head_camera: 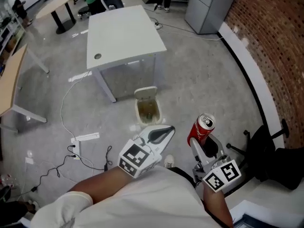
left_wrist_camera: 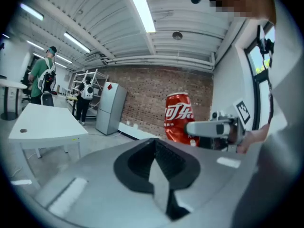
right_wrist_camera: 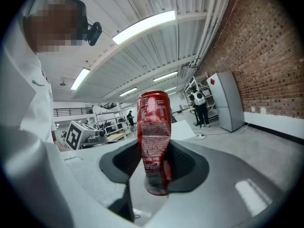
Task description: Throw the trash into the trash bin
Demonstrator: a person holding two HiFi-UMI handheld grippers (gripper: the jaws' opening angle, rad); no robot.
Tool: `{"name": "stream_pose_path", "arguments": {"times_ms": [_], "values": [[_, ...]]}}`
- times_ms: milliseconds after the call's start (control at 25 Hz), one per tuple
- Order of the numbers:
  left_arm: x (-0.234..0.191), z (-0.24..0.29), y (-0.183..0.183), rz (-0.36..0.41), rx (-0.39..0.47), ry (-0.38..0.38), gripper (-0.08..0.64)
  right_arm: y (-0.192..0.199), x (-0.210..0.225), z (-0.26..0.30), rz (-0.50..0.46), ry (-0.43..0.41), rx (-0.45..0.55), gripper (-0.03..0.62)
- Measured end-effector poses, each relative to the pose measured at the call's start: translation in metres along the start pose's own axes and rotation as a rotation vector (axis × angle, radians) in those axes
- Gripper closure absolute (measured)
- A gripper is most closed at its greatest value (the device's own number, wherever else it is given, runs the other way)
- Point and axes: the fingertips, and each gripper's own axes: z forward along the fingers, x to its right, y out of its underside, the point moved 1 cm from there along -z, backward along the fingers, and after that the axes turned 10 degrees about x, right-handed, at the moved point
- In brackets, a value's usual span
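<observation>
The right tool [right_wrist_camera: 154,171] is clamping a dented red cola can [right_wrist_camera: 153,127] between its jaws. The can is standing upright, with its top rising well above the pads. The left tool [left_wrist_camera: 155,167] is holding its jaws together with nothing between them, and it is hovering just beside the right tool, on that tool's left.

The step in hand looks like the carry. The can is gripped, and the person is facing the small trash bin [head_camera: 148,109], which is sitting on the floor ahead of and below both tools. Its lid is tipped up and its mouth is open. A white counter [head_camera: 123,32] is standing just beyond the bin.

The next move is probably calling for the right tool [head_camera: 199,144] to travel forward and down until the can [head_camera: 203,127] is hanging over the open mouth. Only then should the jaws part. The mouth is narrow, so an early release risks the can striking the rim or the lid and rolling across the floor.
</observation>
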Motion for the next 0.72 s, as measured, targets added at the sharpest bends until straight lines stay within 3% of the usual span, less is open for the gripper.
{"name": "stream_pose_path", "arguments": {"times_ms": [200,440,640,720], "values": [[0.012,0.015,0.006,0.029,-0.007,-0.083,0.552,0.001,0.024,0.001,0.025,-0.095,-0.032,0.428],[0.020,0.012,0.008,0.021,0.011,-0.262,0.552,0.001,0.030,0.009,0.039,-0.266,-0.096,0.430],[0.047,0.017,0.016,0.186,-0.045,-0.306,0.552,0.004,0.029,0.012,0.034,-0.368,-0.136,0.430],[0.059,0.018,0.022,0.187,-0.053,-0.312,0.552,0.006,0.023,0.014,0.035,-0.409,-0.148,0.430]]}}
